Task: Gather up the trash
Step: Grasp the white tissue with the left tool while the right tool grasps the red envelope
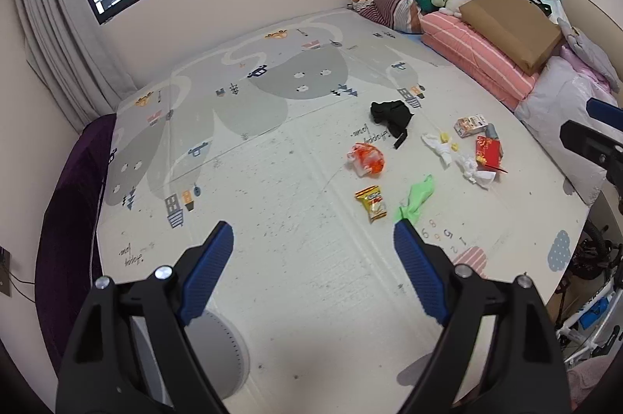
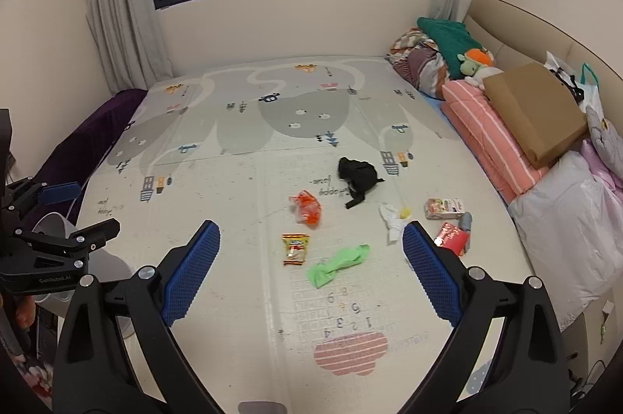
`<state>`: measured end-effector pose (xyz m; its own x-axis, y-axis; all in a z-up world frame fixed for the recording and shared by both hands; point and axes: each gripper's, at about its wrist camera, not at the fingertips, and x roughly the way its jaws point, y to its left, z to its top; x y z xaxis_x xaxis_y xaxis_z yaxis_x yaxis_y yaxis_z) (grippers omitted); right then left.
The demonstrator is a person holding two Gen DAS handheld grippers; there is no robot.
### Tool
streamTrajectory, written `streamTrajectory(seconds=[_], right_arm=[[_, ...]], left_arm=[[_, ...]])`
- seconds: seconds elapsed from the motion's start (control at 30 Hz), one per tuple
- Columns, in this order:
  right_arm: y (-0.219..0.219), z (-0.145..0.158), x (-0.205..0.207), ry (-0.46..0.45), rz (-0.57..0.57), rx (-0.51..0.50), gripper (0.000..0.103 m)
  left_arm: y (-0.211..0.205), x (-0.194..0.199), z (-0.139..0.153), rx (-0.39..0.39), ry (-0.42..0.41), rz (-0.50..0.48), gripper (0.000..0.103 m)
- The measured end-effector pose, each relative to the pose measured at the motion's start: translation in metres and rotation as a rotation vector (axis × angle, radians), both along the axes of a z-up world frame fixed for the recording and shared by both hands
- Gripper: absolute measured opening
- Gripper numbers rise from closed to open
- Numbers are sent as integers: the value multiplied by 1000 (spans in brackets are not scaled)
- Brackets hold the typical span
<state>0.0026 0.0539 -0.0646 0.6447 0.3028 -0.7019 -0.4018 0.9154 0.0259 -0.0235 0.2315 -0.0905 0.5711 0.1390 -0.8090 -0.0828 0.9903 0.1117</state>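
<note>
Across the grey-and-white printed play mat that covers the bed, the trash lies in a loose cluster at about two o'clock from our left tool and dead ahead of our right tool. Both tools stand spread wide with nothing between their blue pads, so we judge the step in hand to be the approach, no piece yet gripped. Nearest to us lie the crumpled green plastic wrapper and, at its nine o'clock, the flat yellow-and-red snack packet; farther off are the orange-and-clear plastic bag, the black crumpled cloth, the white tissue wad and the red paper packet. Next we would lower the right tool over the green wrapper and close on its bunched middle.
</note>
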Motion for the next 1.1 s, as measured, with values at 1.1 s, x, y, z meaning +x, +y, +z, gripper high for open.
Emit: streamTrajectory(seconds=[1.1], right_arm=[[-219,-278,207,119,-30,-318,91]], left_arm=[[-265,239,-241,-112,276,-246,84]])
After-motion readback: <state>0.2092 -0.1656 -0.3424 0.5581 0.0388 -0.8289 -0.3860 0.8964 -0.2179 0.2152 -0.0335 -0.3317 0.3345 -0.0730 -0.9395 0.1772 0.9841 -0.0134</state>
